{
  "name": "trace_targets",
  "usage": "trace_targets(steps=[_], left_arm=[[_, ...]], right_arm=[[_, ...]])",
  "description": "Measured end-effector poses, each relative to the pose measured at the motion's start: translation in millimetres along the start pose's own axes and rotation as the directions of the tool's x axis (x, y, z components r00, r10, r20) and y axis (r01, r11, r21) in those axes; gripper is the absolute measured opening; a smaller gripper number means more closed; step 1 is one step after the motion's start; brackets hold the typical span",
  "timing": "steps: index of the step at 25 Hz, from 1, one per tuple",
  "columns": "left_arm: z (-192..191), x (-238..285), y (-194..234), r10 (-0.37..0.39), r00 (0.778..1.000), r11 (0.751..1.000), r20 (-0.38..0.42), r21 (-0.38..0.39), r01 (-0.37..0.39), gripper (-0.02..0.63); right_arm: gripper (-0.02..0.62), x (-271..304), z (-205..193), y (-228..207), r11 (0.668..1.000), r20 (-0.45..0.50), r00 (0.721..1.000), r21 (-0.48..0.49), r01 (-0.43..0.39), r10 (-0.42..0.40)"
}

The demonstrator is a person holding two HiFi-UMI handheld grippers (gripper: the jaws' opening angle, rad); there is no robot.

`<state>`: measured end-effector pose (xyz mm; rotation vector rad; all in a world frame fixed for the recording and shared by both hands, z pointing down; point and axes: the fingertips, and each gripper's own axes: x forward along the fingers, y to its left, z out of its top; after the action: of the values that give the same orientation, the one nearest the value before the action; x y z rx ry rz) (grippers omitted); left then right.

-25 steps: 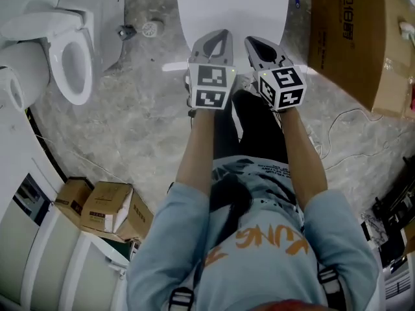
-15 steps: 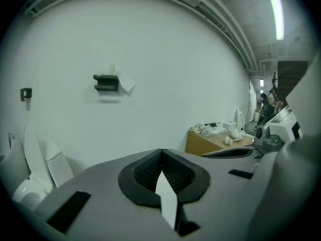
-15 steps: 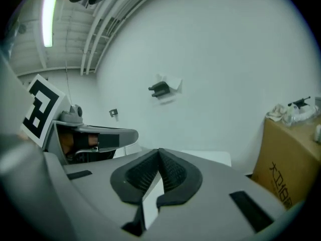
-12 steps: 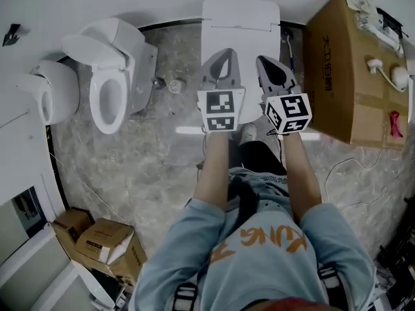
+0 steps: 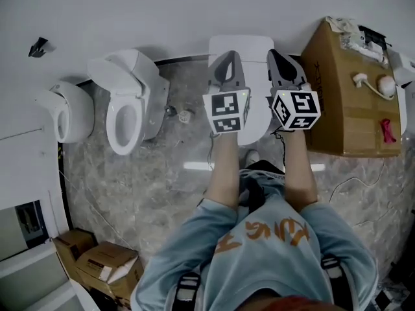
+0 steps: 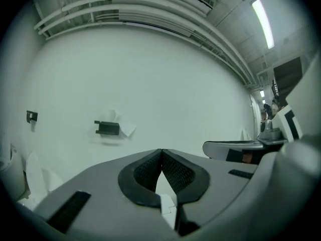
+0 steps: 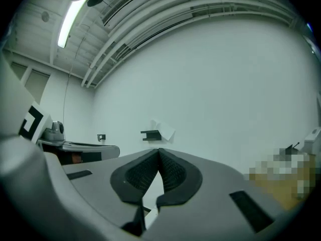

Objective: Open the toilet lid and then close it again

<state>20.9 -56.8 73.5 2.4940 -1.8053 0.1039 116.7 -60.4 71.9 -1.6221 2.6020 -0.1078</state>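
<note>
The white toilet point(image 5: 257, 49) stands against the wall, its lid point(image 5: 259, 105) lying flat and closed, partly hidden under my two grippers. My left gripper point(image 5: 225, 59) is held high over the lid's left side, shut and empty. My right gripper point(image 5: 281, 57) is beside it over the right side, also shut with nothing in it. In the left gripper view the pads point(image 6: 173, 172) meet, and only the white wall lies beyond them. The right gripper view shows its fingertips point(image 7: 159, 151) closed the same way. Neither gripper touches the toilet.
A second toilet point(image 5: 128, 112) with its seat exposed stands to the left, and another white fixture point(image 5: 65, 114) lies further left. A large cardboard box point(image 5: 347, 102) sits close on the right. Small cartons point(image 5: 97, 264) lie bottom left. A black bracket point(image 6: 107, 127) hangs on the wall.
Both grippers have risen together from low over the lid and tipped up to point at the wall. The head view has lifted and now takes in the wall and the neighbouring fixtures.
</note>
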Motion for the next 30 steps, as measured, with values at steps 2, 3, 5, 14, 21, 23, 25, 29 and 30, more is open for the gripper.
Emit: trace_targets(steps=[2, 3, 5, 14, 21, 23, 25, 29, 30], left_arm=[[19.8, -5.1, -6.3, -0.003, 1.0, 1.0, 0.03, 0.01, 0.003, 0.026], [28.1, -7.3, -9.4, -0.005, 0.999, 1.0, 0.042, 0.02, 0.004, 0.026], [38.9, -11.7, -15.7, -0.01, 0.998, 0.999, 0.055, 0.045, 0.008, 0.026], [52.1, -20.2, -23.7, 0.003, 0.994, 0.996, 0.106, 0.083, -0.012, 0.026], [51.2, -13.8, -31.5, -0.013, 0.994, 0.996, 0.106, 0.088, 0.003, 0.026], [51.8, -12.9, -27.1, -0.007, 0.994, 0.996, 0.108, 0.086, -0.003, 0.026], [50.1, -13.0, -23.1, -0.001, 0.995, 0.996, 0.105, 0.088, -0.008, 0.026], [43.5, -12.3, -18.4, 0.009, 0.996, 0.996, 0.094, 0.084, -0.017, 0.026], [43.2, -11.3, -18.6, 0.01, 0.995, 0.996, 0.095, 0.083, -0.018, 0.026]], right_arm=[[0.014, -4.9, 22.6, -2.2, 1.0, 0.021, 1.0, -0.011, 0.013, -0.012], [0.014, -7.5, 32.6, -4.1, 1.0, 0.028, 0.999, -0.019, 0.021, -0.02], [0.014, -14.6, 47.4, -10.0, 0.998, 0.034, 0.999, -0.037, 0.042, -0.041], [0.014, -37.9, 54.5, -29.2, 0.989, 0.024, 0.996, -0.116, 0.09, -0.088], [0.014, -40.8, 62.1, -42.4, 0.985, 0.044, 0.994, -0.132, 0.109, -0.104], [0.014, -39.5, 63.6, -42.6, 0.986, 0.045, 0.994, -0.133, 0.101, -0.096], [0.014, -39.4, 64.6, -41.3, 0.987, 0.051, 0.995, -0.136, 0.091, -0.085], [0.014, -39.1, 63.3, -41.7, 0.987, 0.058, 0.996, -0.138, 0.078, -0.07], [0.014, -38.3, 62.3, -42.9, 0.988, 0.057, 0.996, -0.137, 0.075, -0.068]])
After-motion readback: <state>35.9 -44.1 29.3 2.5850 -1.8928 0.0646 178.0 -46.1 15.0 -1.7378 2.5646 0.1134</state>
